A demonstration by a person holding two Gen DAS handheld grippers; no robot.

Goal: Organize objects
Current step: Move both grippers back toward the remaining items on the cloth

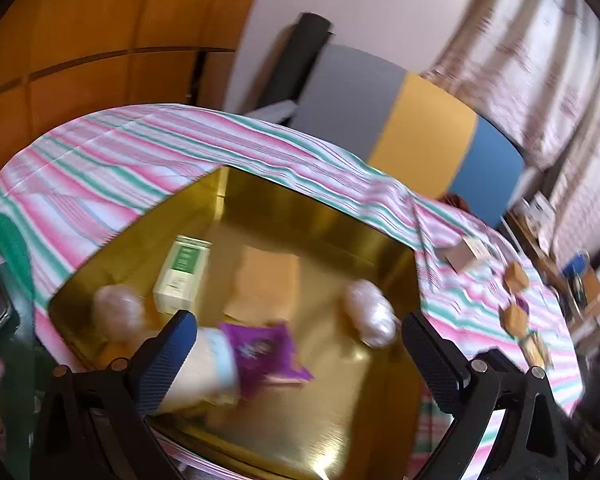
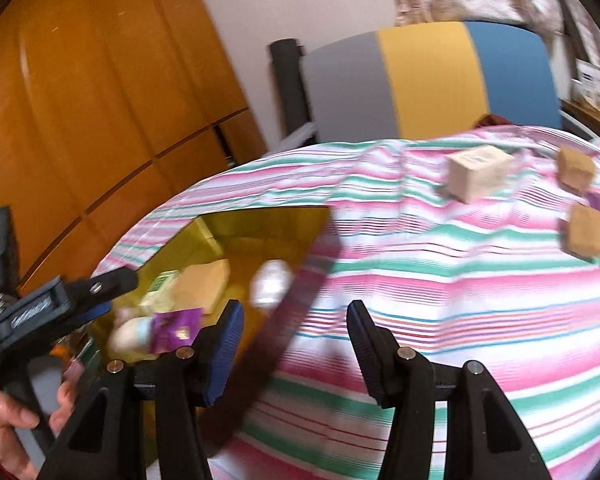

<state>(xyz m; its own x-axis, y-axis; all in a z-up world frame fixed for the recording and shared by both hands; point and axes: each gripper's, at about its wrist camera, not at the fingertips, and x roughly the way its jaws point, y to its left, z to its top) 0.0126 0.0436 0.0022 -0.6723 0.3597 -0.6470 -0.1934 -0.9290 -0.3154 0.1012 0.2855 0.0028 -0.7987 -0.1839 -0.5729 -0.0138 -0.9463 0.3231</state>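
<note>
Gold tray (image 1: 380, 248): one green-white box (image 1: 182, 276), two wrapped bundles (image 1: 370, 312), one purple packet (image 1: 264, 350). Left gripper (image 1: 296, 344), right gripper (image 2: 296, 344): fingers spread, empty. Two brown cubes (image 2: 584, 230) at 2 o'clock.

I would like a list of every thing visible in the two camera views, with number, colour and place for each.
gold box: 1, shiny gold, open, set on the striped cloth
striped cloth: 1, pink, green and white, covering the surface
green-and-white carton: 1, inside the box, far left
tan packet: 1, inside the box, middle
clear-wrapped bundles: 2, whitish, inside the box, left and right
purple pouch: 1, inside the box, near side
pale box: 1, cream, on the cloth
brown cubes: 2, on the cloth, far right
panel: 1, grey, yellow, blue, behind
left gripper: open, over the box
right gripper: open, over the cloth
</note>
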